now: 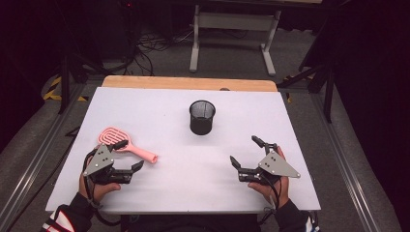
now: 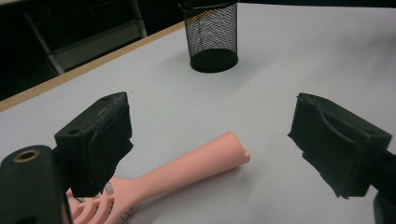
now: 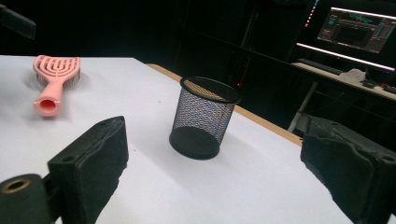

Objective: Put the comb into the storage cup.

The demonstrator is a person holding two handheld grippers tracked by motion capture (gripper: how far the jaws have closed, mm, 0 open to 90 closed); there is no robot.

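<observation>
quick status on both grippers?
Left gripper: open, holding nothing, jaws either side of the pink brush handle.
Right gripper: open, holding nothing, facing the mesh cup.

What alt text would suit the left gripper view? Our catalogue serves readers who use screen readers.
A pink hairbrush lies on a white table, its handle pointing between the wide-open black jaws of the left tool, which touch nothing. Farther back stands an upright black mesh cup.
</observation>
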